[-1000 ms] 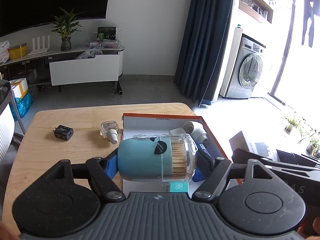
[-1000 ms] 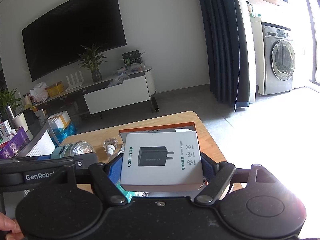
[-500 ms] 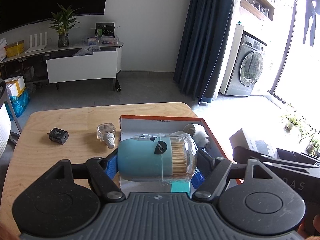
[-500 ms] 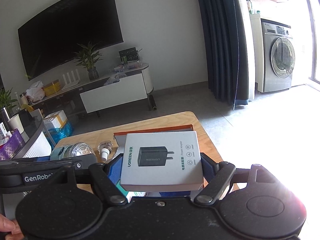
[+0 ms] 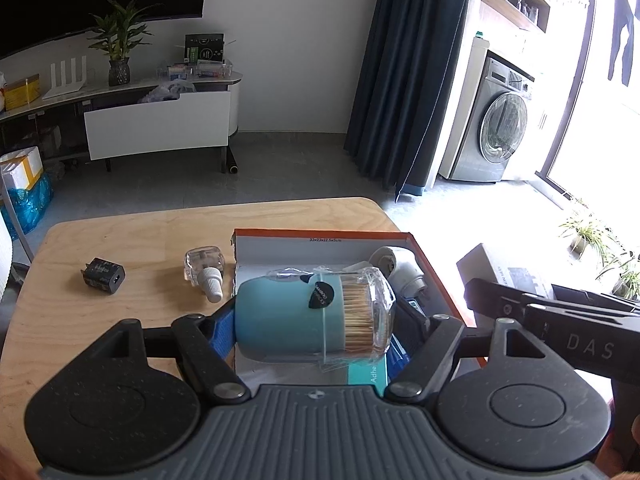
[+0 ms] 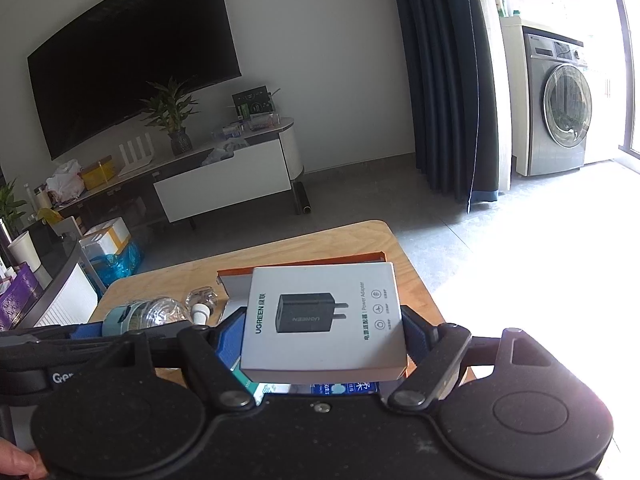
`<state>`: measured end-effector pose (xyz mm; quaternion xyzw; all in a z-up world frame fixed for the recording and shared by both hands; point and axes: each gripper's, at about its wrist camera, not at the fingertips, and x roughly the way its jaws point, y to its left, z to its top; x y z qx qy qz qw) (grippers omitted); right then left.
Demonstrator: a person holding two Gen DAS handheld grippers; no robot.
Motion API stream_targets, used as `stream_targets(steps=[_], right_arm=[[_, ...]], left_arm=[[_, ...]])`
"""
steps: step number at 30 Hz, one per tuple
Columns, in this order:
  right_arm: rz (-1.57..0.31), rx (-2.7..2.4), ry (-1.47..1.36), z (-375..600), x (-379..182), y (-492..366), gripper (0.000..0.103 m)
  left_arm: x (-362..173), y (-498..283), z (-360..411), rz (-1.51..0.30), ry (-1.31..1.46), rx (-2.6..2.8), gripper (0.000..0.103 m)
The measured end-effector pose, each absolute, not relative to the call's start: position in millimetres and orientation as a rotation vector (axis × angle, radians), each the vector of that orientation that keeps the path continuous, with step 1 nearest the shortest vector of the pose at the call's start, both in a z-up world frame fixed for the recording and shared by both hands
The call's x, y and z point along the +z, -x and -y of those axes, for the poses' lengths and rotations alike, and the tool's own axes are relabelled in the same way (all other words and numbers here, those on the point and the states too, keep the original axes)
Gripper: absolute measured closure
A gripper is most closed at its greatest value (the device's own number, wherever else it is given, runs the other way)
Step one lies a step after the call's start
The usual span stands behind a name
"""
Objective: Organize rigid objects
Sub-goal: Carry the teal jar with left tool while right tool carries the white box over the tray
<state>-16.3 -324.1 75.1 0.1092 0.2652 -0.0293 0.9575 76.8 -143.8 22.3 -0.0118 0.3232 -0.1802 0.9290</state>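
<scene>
Not much changes in the last second: both hands just drift a bit closer over the orange box (image 5: 434, 276). My left gripper (image 5: 316, 320) stays clamped on the toothpick jar (image 5: 312, 316), my right gripper (image 6: 324, 328) on the charger box (image 6: 324, 316), both hovering above it, drop-off next I reckon

Both wrist cameras look down, close, sharing the orange box (image 5: 434, 276).

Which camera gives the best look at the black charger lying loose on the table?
The left wrist view: the black charger lies in plain sight on the table, left of the small glass bottle. The right wrist view does not show it.
</scene>
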Motion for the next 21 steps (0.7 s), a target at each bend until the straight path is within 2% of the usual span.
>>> stream_targets(steps=[21], right_arm=[[-0.603, -0.062, -0.260, 341, 60, -41, 0.010]], left_arm=[[11, -117, 145, -0.713, 0.044, -0.349, 0.026]])
